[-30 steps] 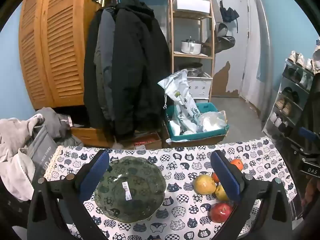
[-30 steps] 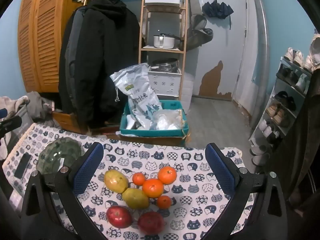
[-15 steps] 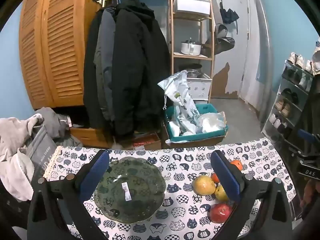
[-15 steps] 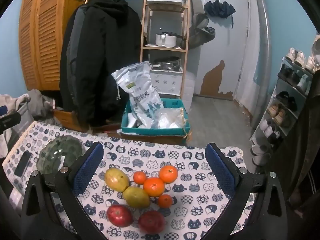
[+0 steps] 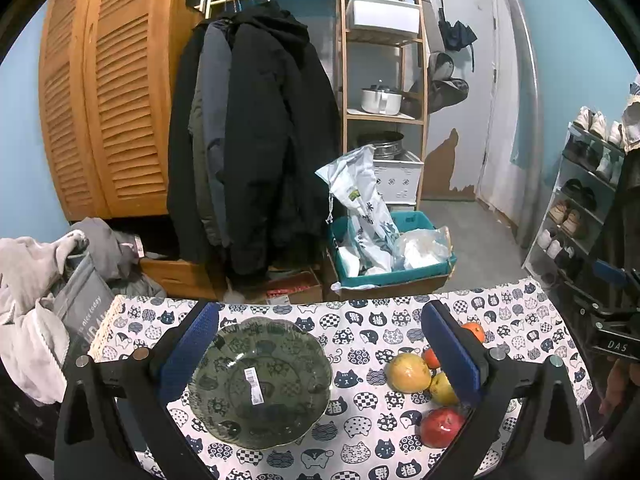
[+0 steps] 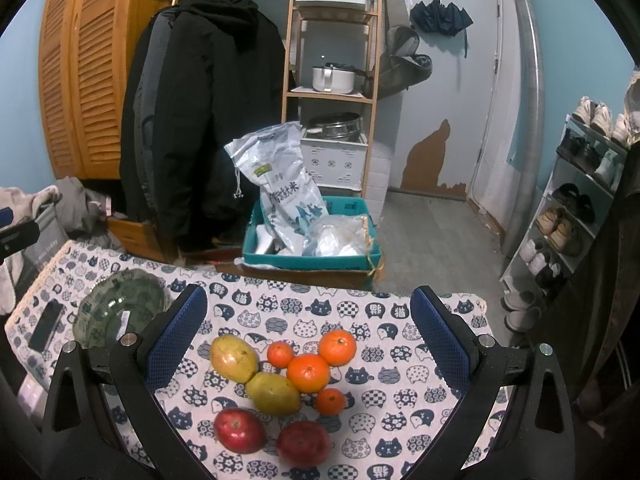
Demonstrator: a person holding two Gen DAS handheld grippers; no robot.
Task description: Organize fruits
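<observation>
Clustered fruits [image 6: 280,388] beside an empty (green) bowl [image 5: 260,384].

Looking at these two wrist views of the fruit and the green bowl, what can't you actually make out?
- Left wrist view: the left gripper's right finger covers most of the oranges.
- Right wrist view: the right gripper's left finger cuts off the green bowl's near rim.
- Bowl sticker: print too small.

Pale blue walls [image 6: 572,32] enclose a cramped room with a grey concrete floor [image 6: 432,236]. At ten o'clock stand louvred wooden wardrobe doors [image 6: 80,80]; dark coats [image 6: 200,112] hang at eleven. A wooden shelf unit [image 6: 332,60] holding pots rises at twelve, a grey door [image 6: 452,80] with peeling paint at one, and a shoe rack [image 6: 572,200] at three.
</observation>
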